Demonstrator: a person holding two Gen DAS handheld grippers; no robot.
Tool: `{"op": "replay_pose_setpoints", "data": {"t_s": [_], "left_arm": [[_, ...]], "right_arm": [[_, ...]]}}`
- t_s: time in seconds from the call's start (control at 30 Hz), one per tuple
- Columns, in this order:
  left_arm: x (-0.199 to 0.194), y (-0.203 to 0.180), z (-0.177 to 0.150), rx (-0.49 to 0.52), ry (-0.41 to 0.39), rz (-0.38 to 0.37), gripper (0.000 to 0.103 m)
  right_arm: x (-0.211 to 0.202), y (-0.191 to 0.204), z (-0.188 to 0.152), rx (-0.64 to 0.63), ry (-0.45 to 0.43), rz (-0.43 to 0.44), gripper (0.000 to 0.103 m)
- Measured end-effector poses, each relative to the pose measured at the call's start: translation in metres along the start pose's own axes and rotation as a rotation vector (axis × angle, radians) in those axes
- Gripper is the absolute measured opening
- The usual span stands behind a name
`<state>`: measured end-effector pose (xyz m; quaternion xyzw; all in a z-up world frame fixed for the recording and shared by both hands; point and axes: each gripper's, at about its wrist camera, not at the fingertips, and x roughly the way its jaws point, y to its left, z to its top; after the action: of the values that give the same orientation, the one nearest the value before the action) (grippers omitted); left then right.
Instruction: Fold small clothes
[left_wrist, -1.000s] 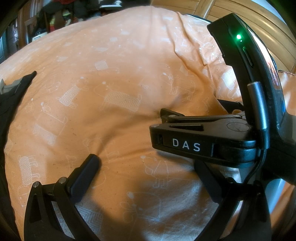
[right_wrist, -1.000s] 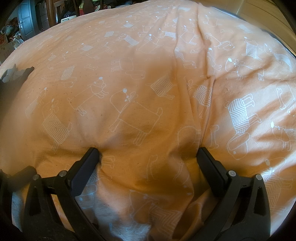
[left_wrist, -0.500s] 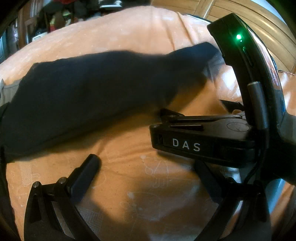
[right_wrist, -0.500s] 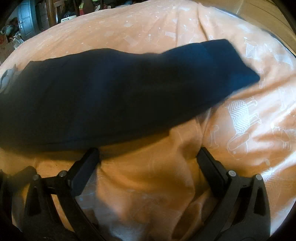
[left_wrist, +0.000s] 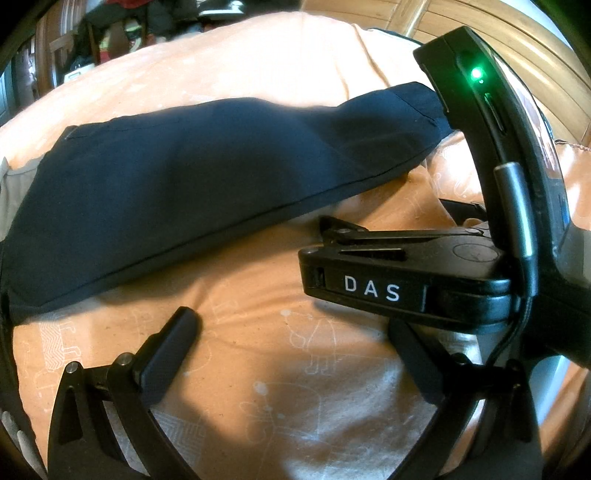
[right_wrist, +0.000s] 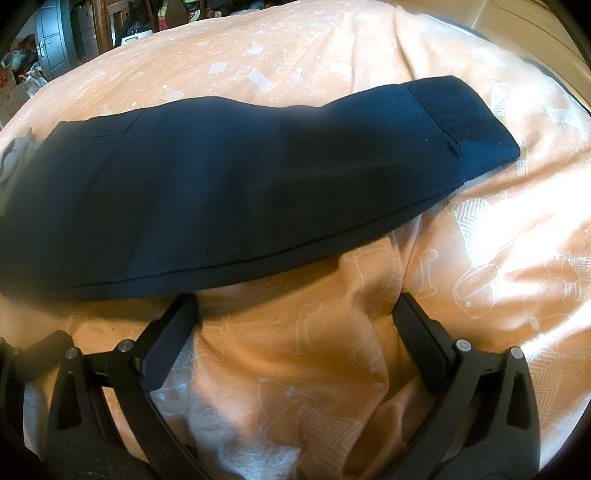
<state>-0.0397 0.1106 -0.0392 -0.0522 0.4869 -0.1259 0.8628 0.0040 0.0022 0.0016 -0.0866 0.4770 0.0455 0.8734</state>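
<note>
Both cameras look down close over the orange bedsheet (right_wrist: 332, 354); both see the same dark blue garment (left_wrist: 192, 177).

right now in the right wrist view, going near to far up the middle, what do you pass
right gripper with open fingers → wrinkled orange bedsheet → dark navy garment lying flat → more orange sheet → cluttered room at the far edge

The only word to read is "DAS", in white capital letters. It sits on the side of the black right gripper (left_wrist: 402, 284) (the one seen from the left wrist camera). Nothing else in either view has letters or numbers that can be read.
</note>
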Motion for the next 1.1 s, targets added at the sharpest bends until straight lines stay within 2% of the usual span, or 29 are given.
{"op": "replay_pose_setpoints", "data": {"t_s": [1.1], "left_arm": [[-0.0002, 0.0011, 0.0005, 0.003, 0.004, 0.003, 0.103]], "right_arm": [[0.0000, 0.0011, -0.0001, 0.001, 0.002, 0.001, 0.103]]}}
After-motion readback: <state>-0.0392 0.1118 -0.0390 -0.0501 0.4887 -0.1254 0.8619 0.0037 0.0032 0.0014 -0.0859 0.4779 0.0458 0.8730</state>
